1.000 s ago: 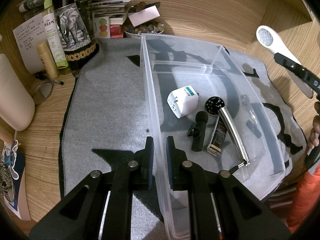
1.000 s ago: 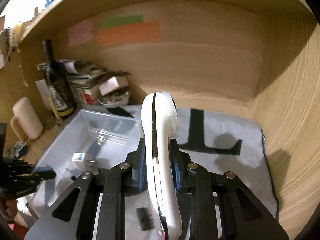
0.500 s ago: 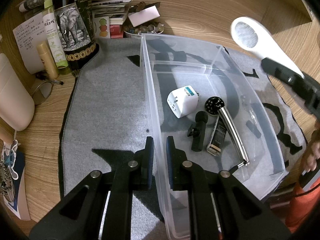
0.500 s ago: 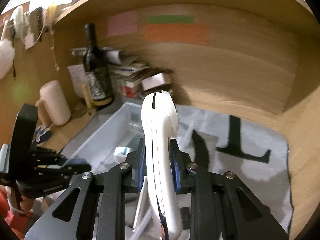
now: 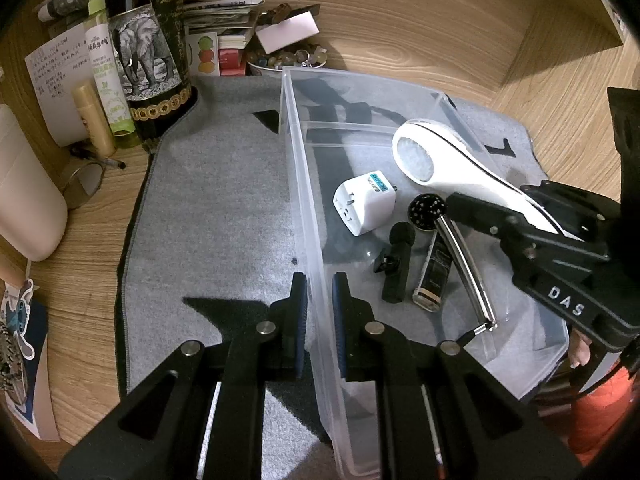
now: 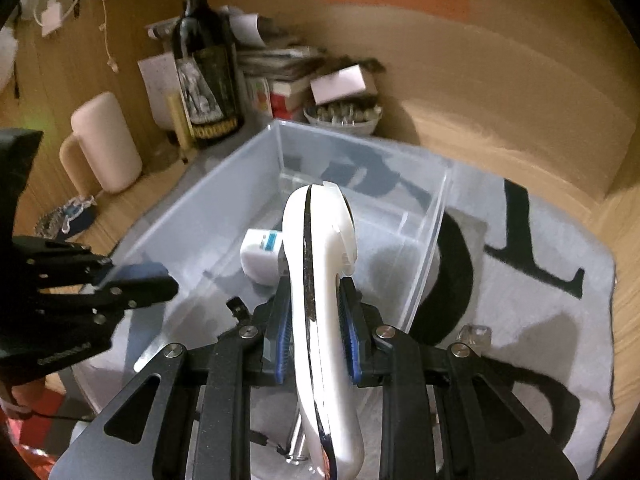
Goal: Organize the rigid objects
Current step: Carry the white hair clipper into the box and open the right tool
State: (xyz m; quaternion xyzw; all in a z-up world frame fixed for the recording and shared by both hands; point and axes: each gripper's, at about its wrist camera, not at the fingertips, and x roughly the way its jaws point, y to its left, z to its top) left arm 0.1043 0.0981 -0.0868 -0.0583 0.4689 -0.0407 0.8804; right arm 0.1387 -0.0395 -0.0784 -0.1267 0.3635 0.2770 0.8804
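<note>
White plastic handheld device, long and curved with a round head and a chrome seam along its edge, hangs over the clear plastic storage bin, head pointing toward the bin's far wall. The right gripper carries it with jaws clamped across the narrow waist of the handle, blue pads pressing both flat sides. In the left wrist view the round head sits above the white travel adapter on the bin floor, not touching it.

The left gripper has its jaws closed on the bin's near side wall, pinning the bin against the grey felt mat on the wooden tabletop.

Inside the bin, beside the adapter, lie a small black clip-on microphone, a dark rectangular bottle and a chrome shower-style wand with a black perforated head.

The device looks stiff and hollow, probably light, with a glossy shell that could slip or swivel between the pads. The waist seems the sound place to hold: narrow enough for the jaws and close to the balance point, though the head-end weight may tip it downward. Free floor lies beyond the adapter toward the far wall; setting it down low rather than dropping it would spare the shell and the things already stored.
</note>
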